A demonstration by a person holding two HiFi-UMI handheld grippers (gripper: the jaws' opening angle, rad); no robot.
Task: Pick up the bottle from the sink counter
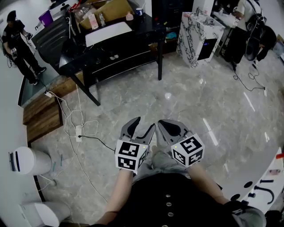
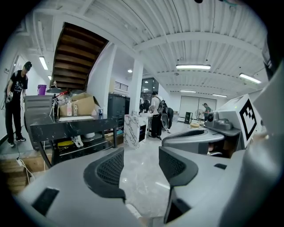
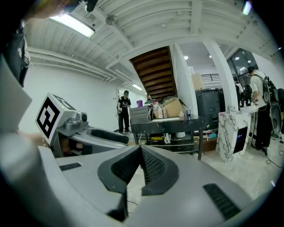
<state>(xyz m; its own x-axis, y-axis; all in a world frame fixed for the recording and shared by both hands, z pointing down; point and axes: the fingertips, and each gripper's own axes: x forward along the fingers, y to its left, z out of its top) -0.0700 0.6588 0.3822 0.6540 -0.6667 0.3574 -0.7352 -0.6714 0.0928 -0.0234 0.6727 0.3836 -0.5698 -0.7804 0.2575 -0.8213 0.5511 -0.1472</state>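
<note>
Both grippers are held side by side above the grey marble floor, close to the person's body. My left gripper (image 1: 144,124) (image 2: 141,166) is open and only floor shows between its black pads. My right gripper (image 1: 160,123) (image 3: 141,155) is shut with its pads meeting at the tips and nothing in them. No sink counter can be made out. A few small bottles (image 1: 93,21) (image 2: 75,108) (image 3: 164,111) stand far ahead on a black table (image 1: 133,33), beside a cardboard box (image 1: 113,9).
A marble-patterned cabinet (image 1: 197,35) stands right of the table. Cables and a power strip (image 1: 79,131) lie on the floor at left, near wooden steps (image 1: 42,117). People stand at far left (image 1: 17,44) and top right (image 1: 244,13). A white curved counter edge (image 1: 266,181) is at lower right.
</note>
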